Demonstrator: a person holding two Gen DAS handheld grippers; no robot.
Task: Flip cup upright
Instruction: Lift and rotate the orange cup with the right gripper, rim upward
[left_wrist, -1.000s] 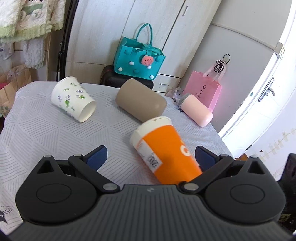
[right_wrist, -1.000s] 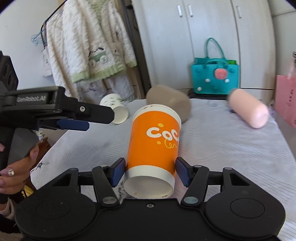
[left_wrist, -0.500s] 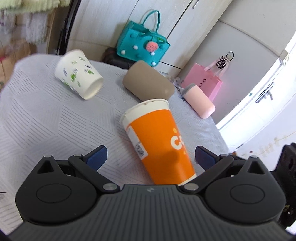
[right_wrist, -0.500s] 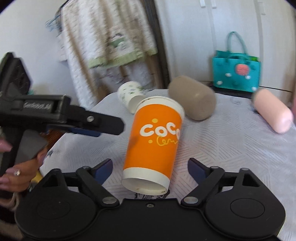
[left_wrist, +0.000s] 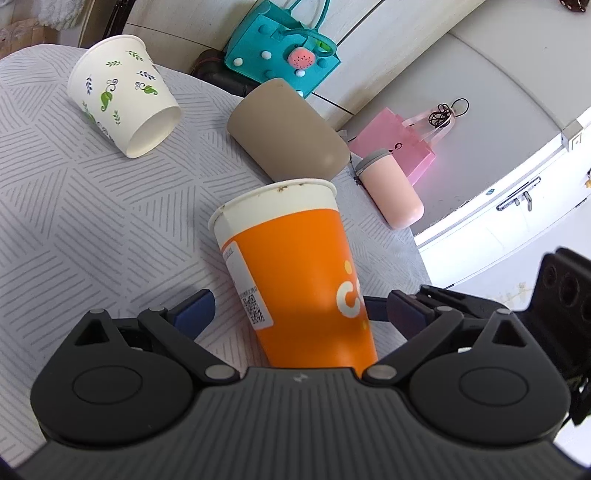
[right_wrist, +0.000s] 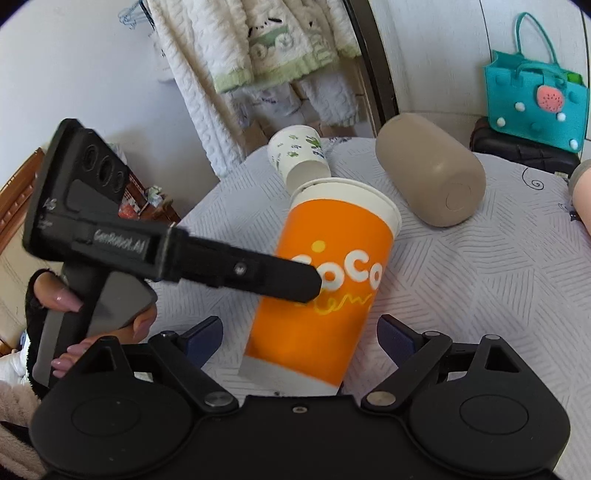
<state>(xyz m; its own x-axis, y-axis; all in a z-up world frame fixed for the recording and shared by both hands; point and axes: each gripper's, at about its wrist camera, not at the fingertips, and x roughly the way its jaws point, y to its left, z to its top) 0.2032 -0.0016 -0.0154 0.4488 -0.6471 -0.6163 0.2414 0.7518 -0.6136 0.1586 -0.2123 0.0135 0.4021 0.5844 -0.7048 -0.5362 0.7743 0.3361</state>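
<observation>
An orange paper cup (left_wrist: 295, 269) with a white rim stands upright on the table, mouth up; it also shows in the right wrist view (right_wrist: 325, 291). My left gripper (left_wrist: 295, 314) is open with its jaws wide on either side of the cup. My right gripper (right_wrist: 301, 338) is open too, its pads apart from the cup's base. The left gripper's body (right_wrist: 166, 254) reaches across in front of the cup in the right wrist view.
A white leaf-print cup (left_wrist: 125, 96), a tan cup (left_wrist: 288, 129) and a pink cup (left_wrist: 391, 192) lie on their sides on the grey patterned tablecloth (left_wrist: 74, 206). A teal bag (left_wrist: 280, 48) and a pink bag (left_wrist: 399, 140) stand behind the table. Clothes (right_wrist: 258, 55) hang at the left.
My right gripper let go of the orange cup and opened wide. The cup went from tilted to standing upright. My left gripper came in closer around it.
</observation>
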